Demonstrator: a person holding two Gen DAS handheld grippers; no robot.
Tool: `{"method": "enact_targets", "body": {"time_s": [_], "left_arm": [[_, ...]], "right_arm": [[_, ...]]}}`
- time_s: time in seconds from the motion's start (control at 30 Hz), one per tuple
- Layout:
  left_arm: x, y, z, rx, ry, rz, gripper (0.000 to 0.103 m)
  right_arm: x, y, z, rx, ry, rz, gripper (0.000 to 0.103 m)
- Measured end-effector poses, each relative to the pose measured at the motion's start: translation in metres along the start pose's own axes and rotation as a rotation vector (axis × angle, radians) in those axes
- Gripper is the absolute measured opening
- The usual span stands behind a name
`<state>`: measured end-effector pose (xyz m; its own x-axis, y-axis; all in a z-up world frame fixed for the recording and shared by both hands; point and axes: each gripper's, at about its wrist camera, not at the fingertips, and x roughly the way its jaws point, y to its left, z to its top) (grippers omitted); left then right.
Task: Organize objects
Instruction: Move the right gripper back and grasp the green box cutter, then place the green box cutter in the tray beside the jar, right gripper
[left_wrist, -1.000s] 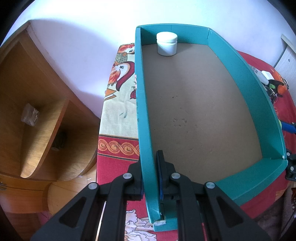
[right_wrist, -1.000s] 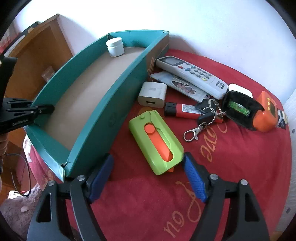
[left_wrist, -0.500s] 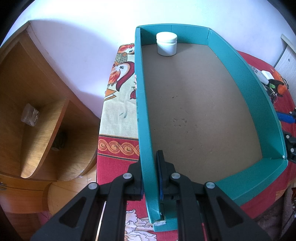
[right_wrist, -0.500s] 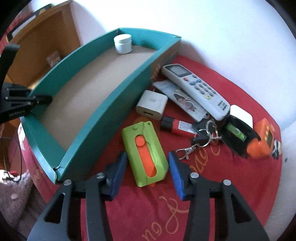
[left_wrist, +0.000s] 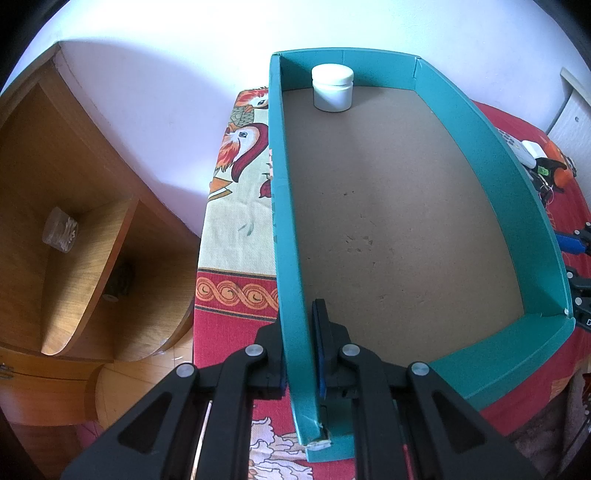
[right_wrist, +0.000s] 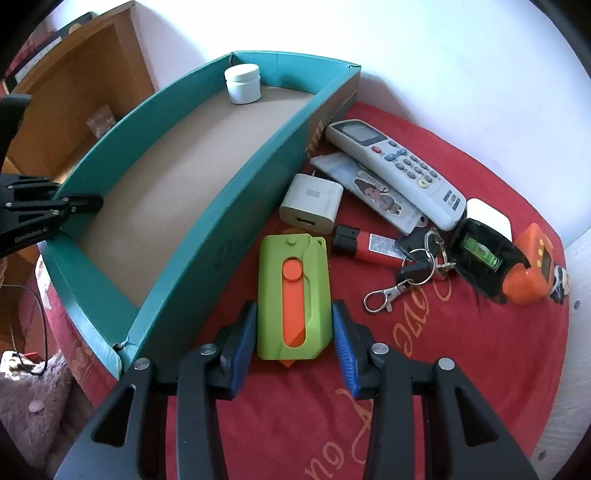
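A teal cardboard box lies open on the red cloth, with a white lidded jar in its far corner. My left gripper is shut on the box's left wall, one pad on each side. In the right wrist view the same box, jar and left gripper show at the left. A green case with an orange slider lies flat beside the box. My right gripper straddles its near end, jaws closing, blue pads close along both sides without pressing.
To the right of the green case lie a white charger, a grey remote, a printed card, a red marker, keys and a black-and-orange tape measure. A wooden shelf unit stands to the left, off the bed's edge.
My right gripper has moved forward over the green case and its jaws have narrowed from wide to close around it. The left gripper and box have not moved.
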<state>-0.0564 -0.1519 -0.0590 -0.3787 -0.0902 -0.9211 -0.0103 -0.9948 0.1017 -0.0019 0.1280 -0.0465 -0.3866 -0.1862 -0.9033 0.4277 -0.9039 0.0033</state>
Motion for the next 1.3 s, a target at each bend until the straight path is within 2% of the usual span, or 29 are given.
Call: {"method": "enact_targets", "body": {"time_s": [0.23,0.37,0.43,0.63,0.8,0.97,1.1,1.3], "left_arm": [[0.000,0.000,-0.001,0.001,0.000,0.000,0.009],[0.000,0.007,-0.006,0.003,-0.001,0.000,0.009],[0.000,0.007,-0.006,0.002,0.000,0.001,0.009],[0.000,0.007,-0.005,0.003,0.000,0.002,0.009],[0.001,0.008,-0.005,0.002,0.000,0.002,0.009],[0.001,0.008,-0.005,0.003,0.000,0.002,0.009],[0.002,0.008,-0.004,0.004,0.001,0.003,0.009],[0.002,0.009,-0.005,0.004,0.000,0.003,0.009]], "right_arm": [[0.002,-0.001,0.000,0.038,-0.012,-0.005,0.041],[-0.001,-0.010,0.000,0.110,-0.017,0.036,0.040],[-0.005,-0.016,-0.001,0.150,-0.024,0.061,0.040],[-0.033,-0.030,0.008,0.206,-0.090,0.051,0.040],[-0.055,-0.026,0.038,0.177,-0.158,0.063,0.040],[-0.043,-0.005,0.082,0.115,-0.175,0.074,0.040],[-0.016,0.009,0.114,0.091,-0.141,0.101,0.040],[0.020,0.012,0.145,0.081,-0.084,0.088,0.040]]}}
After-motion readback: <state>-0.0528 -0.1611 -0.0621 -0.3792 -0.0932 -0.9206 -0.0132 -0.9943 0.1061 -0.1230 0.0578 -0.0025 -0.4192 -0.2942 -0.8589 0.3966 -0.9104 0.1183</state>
